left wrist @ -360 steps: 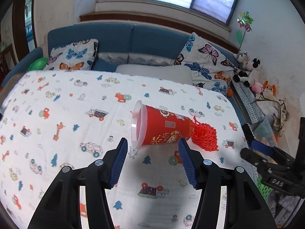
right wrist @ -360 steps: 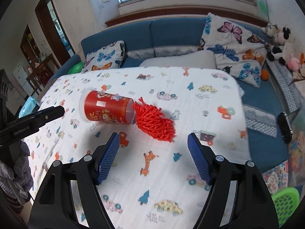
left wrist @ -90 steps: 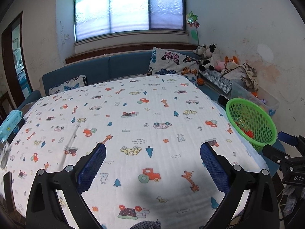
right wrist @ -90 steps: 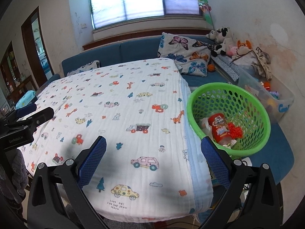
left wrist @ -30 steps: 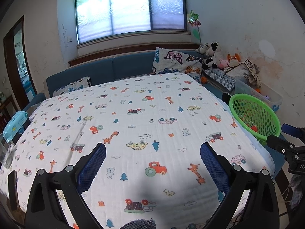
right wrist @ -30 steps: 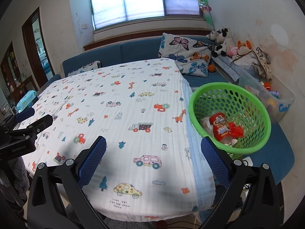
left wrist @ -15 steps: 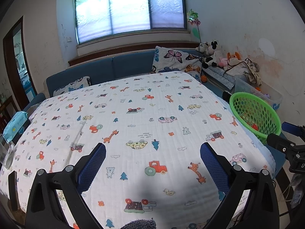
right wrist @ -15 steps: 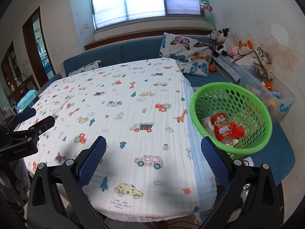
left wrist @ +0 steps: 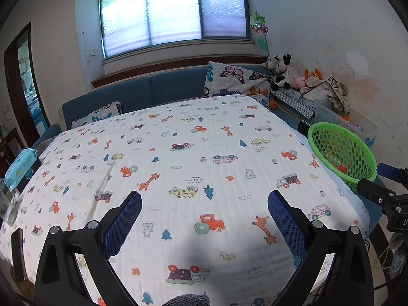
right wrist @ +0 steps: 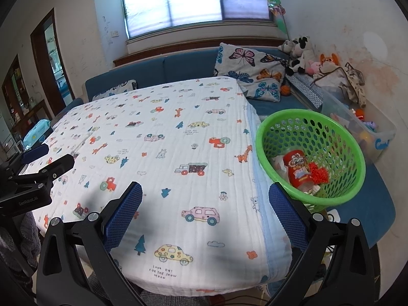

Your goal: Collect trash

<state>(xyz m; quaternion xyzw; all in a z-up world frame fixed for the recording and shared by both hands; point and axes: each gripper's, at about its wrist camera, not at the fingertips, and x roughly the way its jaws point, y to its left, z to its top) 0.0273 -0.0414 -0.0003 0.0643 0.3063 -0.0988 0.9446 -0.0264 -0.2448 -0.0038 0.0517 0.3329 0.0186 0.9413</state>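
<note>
The left gripper hangs wide and empty over the cloth; the right gripper likewise. The 2 trash items, cup and mesh, lie in the basket. Collection looks finished; next, probably only retreat.

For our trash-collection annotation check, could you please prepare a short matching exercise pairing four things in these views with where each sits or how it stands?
Things:
1. red cup
2. red mesh net
3. green basket
4. left gripper

Places or states:
A. beside the table's right edge
B. open, holding nothing
C. lying in the basket, printed side up
D. in the basket, against the cup's right side

Pairs: 1-C, 2-D, 3-A, 4-B
</note>
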